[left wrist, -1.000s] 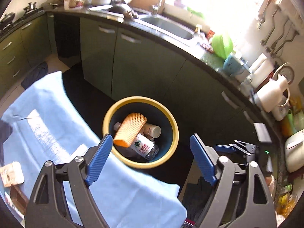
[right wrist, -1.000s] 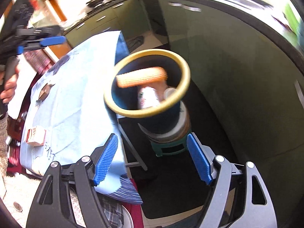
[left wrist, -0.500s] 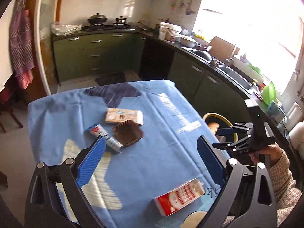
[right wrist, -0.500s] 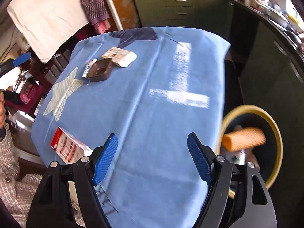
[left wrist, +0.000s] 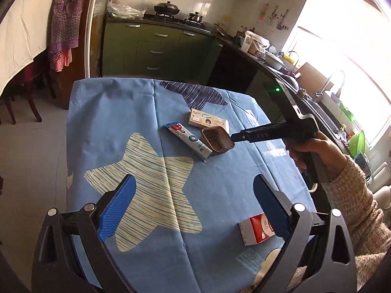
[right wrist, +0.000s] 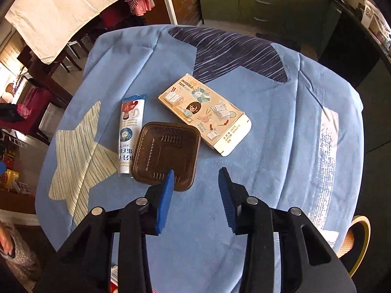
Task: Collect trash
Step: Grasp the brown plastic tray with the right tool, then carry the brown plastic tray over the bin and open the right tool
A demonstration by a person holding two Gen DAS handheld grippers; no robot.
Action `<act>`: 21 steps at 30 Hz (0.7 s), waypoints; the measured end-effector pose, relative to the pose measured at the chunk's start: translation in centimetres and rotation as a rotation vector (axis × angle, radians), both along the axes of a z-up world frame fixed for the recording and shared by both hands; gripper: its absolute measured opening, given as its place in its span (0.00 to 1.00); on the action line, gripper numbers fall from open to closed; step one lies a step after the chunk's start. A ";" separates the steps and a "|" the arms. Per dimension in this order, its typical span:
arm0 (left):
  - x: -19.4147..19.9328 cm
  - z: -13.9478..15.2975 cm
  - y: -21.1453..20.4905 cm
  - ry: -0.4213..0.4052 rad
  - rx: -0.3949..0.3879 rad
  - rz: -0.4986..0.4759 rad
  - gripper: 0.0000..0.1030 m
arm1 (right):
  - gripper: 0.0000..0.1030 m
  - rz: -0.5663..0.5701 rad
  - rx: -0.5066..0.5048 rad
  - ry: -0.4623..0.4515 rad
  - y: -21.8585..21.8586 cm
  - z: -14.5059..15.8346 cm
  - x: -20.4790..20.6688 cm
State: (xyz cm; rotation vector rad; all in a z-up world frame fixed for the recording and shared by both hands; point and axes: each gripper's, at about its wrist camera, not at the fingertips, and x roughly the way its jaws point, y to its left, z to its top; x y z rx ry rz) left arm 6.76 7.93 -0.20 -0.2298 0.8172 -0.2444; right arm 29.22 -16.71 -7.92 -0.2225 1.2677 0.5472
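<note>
A brown plastic tray (right wrist: 166, 155) lies on the blue tablecloth (right wrist: 268, 127), with a toothpaste tube (right wrist: 129, 133) at its left and a beige tape box (right wrist: 205, 112) behind it. My right gripper (right wrist: 196, 174) is open, its left finger over the tray's near right corner. The left wrist view shows the same tray (left wrist: 216, 141), tube (left wrist: 188, 140), box (left wrist: 207, 120) and the right gripper (left wrist: 235, 138) at the tray. My left gripper (left wrist: 193, 195) is open and empty above the cloth, near a red and white carton (left wrist: 256, 229).
The yellow-rimmed bin (right wrist: 359, 241) with an orange roll sits off the table's right edge. Green cabinets (left wrist: 158, 46) and a counter with a sink (left wrist: 325, 97) run behind and to the right. Chairs (left wrist: 22, 97) stand at the left.
Both grippers have swung from the bin to the table. My right gripper has reached down to the brown tray and narrowed. My left gripper has moved back over the near cloth.
</note>
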 end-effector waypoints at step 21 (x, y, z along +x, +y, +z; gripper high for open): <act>-1.1 -1.9 0.6 0.028 -0.070 -0.014 0.89 | 0.05 -0.048 0.015 -0.029 -0.8 0.1 0.0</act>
